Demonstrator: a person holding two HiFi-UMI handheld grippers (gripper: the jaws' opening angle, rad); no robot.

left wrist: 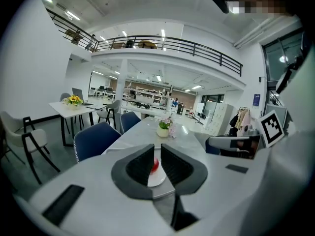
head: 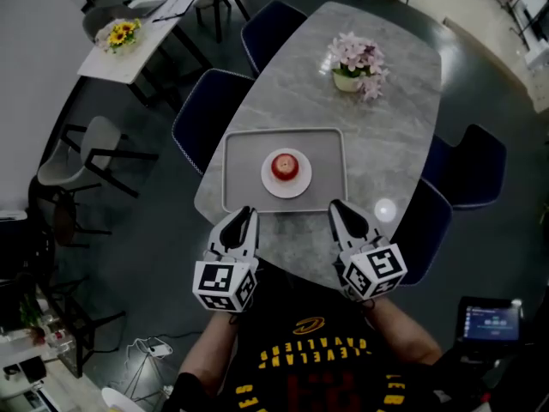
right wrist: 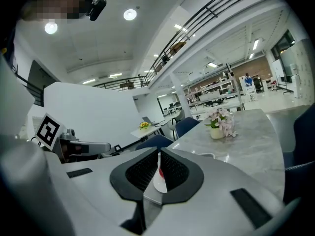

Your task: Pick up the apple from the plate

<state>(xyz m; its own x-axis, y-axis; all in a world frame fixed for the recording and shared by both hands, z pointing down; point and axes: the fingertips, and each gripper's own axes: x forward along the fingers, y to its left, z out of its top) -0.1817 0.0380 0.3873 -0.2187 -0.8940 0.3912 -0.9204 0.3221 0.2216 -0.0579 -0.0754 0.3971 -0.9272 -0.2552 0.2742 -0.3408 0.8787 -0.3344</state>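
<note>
Standing in a bright hall with a railed mezzanine (left wrist: 167,44), the grey marble table (head: 377,118) bears a tray (head: 240,157), just short of which the left gripper (head: 244,215) and right gripper (head: 339,206) hang, jaws narrowly parted and empty, and on that tray a white plate (head: 296,187) holding the red apple (head: 285,166).

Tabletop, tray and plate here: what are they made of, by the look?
Tabletop: grey veined stone or a stone-look laminate, semi-gloss; it shows a bright glare spot. Tray: pale grey, matte, rounded moulded corners, probably plastic. Plate: white, smooth, likely glazed ceramic, possibly melamine.
</note>
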